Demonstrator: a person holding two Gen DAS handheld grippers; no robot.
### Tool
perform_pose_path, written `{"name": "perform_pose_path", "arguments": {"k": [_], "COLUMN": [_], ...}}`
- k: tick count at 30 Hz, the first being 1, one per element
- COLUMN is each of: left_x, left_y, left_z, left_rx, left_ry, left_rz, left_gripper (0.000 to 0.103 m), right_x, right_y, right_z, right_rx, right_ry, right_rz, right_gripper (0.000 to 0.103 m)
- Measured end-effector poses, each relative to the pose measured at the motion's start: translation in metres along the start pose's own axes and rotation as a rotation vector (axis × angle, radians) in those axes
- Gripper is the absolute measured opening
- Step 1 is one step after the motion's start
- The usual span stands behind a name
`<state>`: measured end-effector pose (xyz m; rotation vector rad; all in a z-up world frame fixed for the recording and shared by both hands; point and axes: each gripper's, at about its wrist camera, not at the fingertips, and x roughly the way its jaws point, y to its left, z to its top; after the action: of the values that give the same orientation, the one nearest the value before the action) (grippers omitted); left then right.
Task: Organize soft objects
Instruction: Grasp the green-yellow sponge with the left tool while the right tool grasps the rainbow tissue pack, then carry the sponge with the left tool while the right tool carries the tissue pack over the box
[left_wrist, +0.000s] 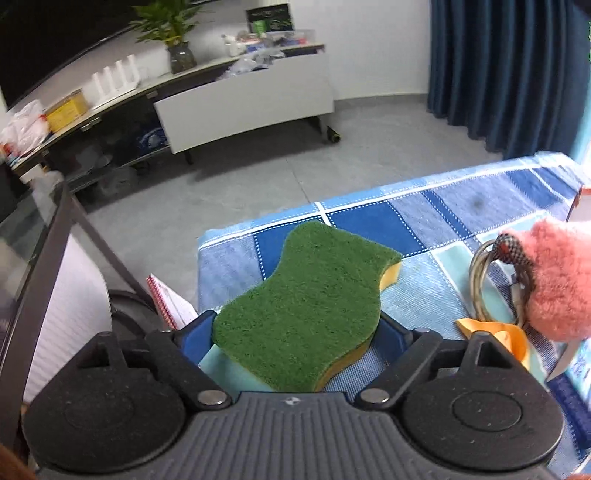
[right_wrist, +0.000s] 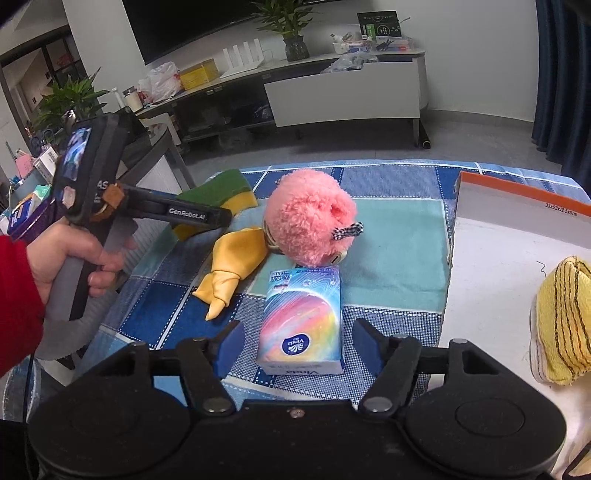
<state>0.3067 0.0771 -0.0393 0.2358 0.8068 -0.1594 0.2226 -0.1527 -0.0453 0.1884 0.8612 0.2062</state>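
The left tongs (left_wrist: 297, 328) stand wide, one blue pad on each side of a green-and-yellow scouring sponge (left_wrist: 299, 302). The sponge lies green face up between them near the left edge of the counter (left_wrist: 461, 199), which wears a blue checked cloth. Whether the pads press its sides cannot be told from the left wrist view; the sponge rests flat on the cloth.

The right tongs (right_wrist: 295, 341) are spread open with clear gaps on both sides of a small tissue pack (right_wrist: 303, 319) printed in rainbow colours, which stands on the cloth between the fingers without touching them.

Just beyond the tissue pack sits a pink fluffy plush (right_wrist: 310, 216) with a checked ribbon, touching or almost touching the pack's far end. In the left wrist view a metal key ring (left_wrist: 484, 273) hangs at the plush's side. A yellow satin cloth (right_wrist: 231, 266), knotted, lies to the left of the plush. Further left, in the right wrist view, a hand (right_wrist: 70, 254) with a red sleeve grips the handle of the left tool, whose fingers reach toward the sponge at the counter's far left corner.

To the right, an open white box (right_wrist: 517, 221) with an orange rim stands on the counter, and a yellow knitted cloth (right_wrist: 563, 321) with dark stripes lies inside it.
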Motion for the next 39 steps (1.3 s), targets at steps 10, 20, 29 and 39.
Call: {"name": "perform_pose_path", "arguments": {"k": [10, 20, 29, 39], "left_x": [-0.068, -0.126, -0.160, -0.185], "left_y": [-0.016, -0.042, -0.062, -0.082], "left_z": [-0.027, -0.059, -0.074, -0.090], "left_rx": [-0.158, -0.273, -0.357, -0.374], "left_ry": [0.024, 0.026, -0.002, -0.026], "left_rz": [0.108, 0.133, 0.134, 0.127], "left_gripper": [0.090, 0.090, 0.090, 0.090], "right_x": [0.023, -0.002, -0.049, -0.092], "right_y": [0.005, 0.026, 0.035, 0.040], "right_z": [-0.006, -0.012, -0.018, -0.034], "right_rx": [0.010, -0.066, -0.055, -0.057], "right_ry": [0.032, 0.001, -0.050, -0.089], "right_rz": [-0.068, -0.051, -0.013, -0.015], "right_gripper": [0.081, 0.064, 0.064, 0.064]}}
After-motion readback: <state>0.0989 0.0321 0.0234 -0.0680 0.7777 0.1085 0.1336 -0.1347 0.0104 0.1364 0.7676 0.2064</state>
